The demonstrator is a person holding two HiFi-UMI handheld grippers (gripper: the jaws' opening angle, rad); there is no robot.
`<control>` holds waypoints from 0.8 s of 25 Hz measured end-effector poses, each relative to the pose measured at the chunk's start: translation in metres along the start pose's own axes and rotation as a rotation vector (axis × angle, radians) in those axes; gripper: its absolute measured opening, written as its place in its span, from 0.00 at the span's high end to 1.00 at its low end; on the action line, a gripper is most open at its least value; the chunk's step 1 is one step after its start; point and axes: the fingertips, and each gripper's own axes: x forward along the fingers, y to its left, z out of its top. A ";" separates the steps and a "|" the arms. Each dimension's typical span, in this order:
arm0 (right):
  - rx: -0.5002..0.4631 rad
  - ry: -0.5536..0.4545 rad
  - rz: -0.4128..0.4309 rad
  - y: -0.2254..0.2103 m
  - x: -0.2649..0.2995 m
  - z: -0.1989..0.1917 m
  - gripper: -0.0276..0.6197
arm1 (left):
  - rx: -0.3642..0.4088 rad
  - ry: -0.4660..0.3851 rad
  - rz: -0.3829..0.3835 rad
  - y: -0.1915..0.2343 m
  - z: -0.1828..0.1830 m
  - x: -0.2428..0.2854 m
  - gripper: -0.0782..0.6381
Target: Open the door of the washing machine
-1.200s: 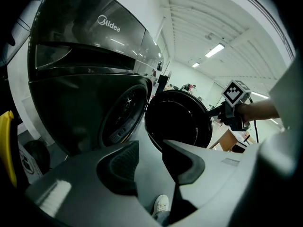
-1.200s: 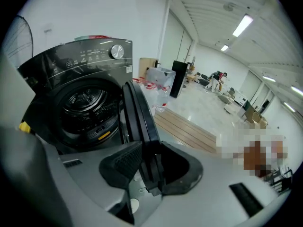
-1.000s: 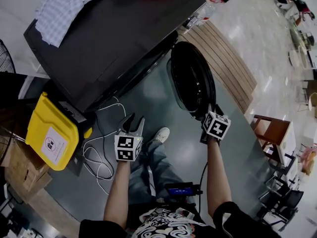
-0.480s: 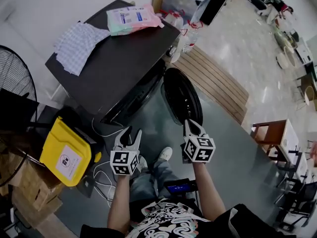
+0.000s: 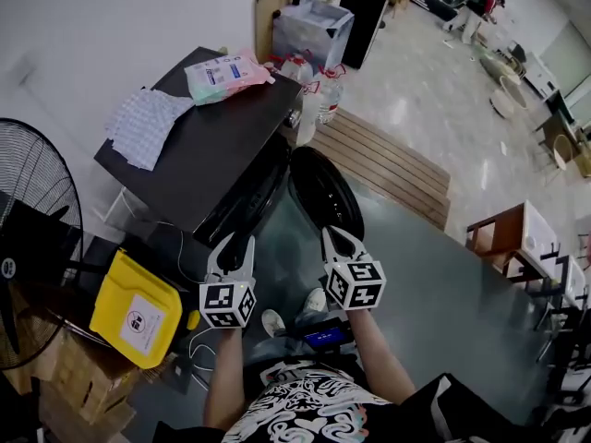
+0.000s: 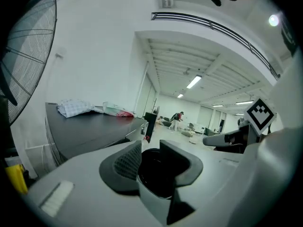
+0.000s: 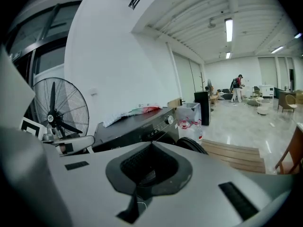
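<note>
Head view shows the door (image 5: 323, 192) already swung wide off the front of the washing machine (image 5: 199, 155) — the opening step looks done, so the next move seems only a check. Both grippers hang before the machine, clear of the door: left gripper (image 5: 236, 244) slightly parted and empty, right gripper (image 5: 330, 236) pressed together (holding nothing).
</note>
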 end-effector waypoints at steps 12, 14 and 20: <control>-0.002 0.002 -0.031 -0.002 -0.009 0.001 0.95 | -0.026 0.020 -0.012 -0.001 0.000 -0.001 0.73; -0.004 0.006 -0.030 -0.003 -0.008 0.000 0.95 | -0.028 0.023 -0.008 -0.001 -0.001 0.000 0.73; -0.003 0.019 -0.025 -0.005 -0.005 -0.003 0.95 | -0.045 0.027 0.007 0.005 -0.004 0.001 0.74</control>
